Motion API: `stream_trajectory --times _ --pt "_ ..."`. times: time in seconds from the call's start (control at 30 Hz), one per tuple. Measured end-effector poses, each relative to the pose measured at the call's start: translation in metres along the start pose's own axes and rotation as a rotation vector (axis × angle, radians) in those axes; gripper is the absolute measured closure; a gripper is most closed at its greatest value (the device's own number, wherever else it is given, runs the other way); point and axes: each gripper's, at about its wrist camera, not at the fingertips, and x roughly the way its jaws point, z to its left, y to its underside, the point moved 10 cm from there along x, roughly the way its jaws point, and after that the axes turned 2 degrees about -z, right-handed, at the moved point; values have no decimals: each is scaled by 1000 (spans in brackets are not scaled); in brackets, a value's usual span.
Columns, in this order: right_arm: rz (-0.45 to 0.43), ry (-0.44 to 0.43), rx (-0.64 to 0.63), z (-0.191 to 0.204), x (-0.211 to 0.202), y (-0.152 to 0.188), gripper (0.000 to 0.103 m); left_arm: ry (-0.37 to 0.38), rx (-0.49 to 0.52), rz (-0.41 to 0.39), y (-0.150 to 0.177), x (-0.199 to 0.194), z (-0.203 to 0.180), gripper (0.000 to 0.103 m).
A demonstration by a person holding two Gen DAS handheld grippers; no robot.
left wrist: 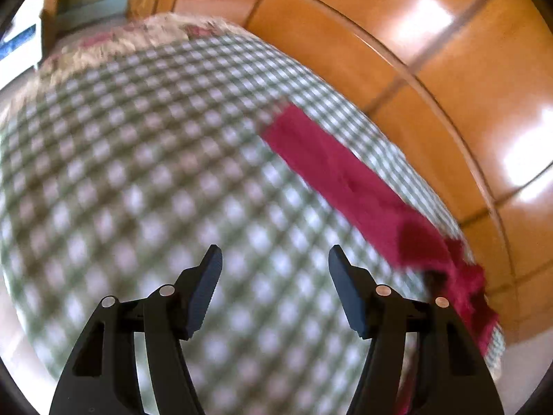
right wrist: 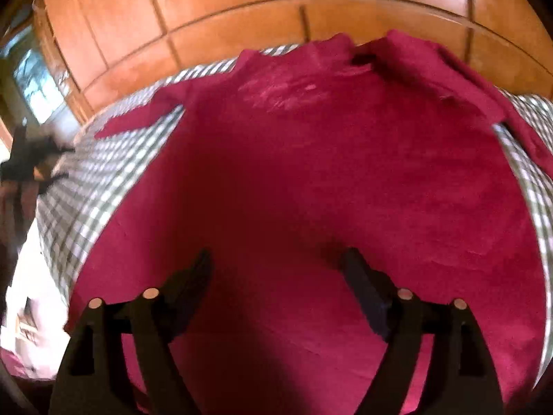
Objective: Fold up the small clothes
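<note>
A dark red long-sleeved top (right wrist: 311, 190) lies spread flat on a green-and-white checked cloth (right wrist: 103, 186), sleeves out to both sides and collar at the far end. My right gripper (right wrist: 276, 263) is open and empty, close above the middle of the top. In the left wrist view one red sleeve (left wrist: 345, 180) runs diagonally at the right, with bunched red fabric (left wrist: 463, 283) near the cloth's edge. My left gripper (left wrist: 274, 259) is open and empty above the bare checked cloth (left wrist: 138, 173), left of the sleeve. The left gripper also shows as a dark blur in the right wrist view (right wrist: 34, 162).
Orange-brown floor tiles (left wrist: 449, 52) surround the checked surface on the far and right sides. A floral fabric (left wrist: 114, 41) lies at the far end of the checked cloth. White items (right wrist: 27, 311) sit at the near left in the right wrist view.
</note>
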Motion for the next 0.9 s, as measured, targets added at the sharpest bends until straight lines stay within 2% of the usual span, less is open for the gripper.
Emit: stream_trajectory --times 0.1,0.2,0.33,0.37,0.4,0.47,0.57,0.7,0.8,0.87,0.9 --pt "-10 10 -31 4 8 -1 9 -51 -4 -10 -30 21 6 41" --pt "-16 25 -57 8 15 -2 3 -84 -21 -4 -47 45 8 41" --pt "-17 32 -48 7 20 -4 2 -113 -10 30 -58 75 0 43" --pt "-18 32 -47 7 19 -5 2 -133 11 26 -60 82 -2 56" --pt "-21 34 -49 6 19 -5 2 -144 39 23 -63 88 -5 74" --pt "-24 38 -52 6 20 -6 2 -166 105 2 -67 88 -13 94" --pt "-26 40 -53 6 20 -6 2 -194 123 -70 -80 72 -10 96" --pt "-32 46 -55 6 20 -6 2 -285 69 -152 -101 44 28 96" --pt "-34 53 -58 5 20 -6 2 -391 97 -120 -92 48 54 96" --pt "-36 51 -57 4 20 -6 2 -410 123 -51 -72 59 58 96" --pt "-36 50 -58 4 20 -6 2 -416 127 -58 -68 55 56 95"
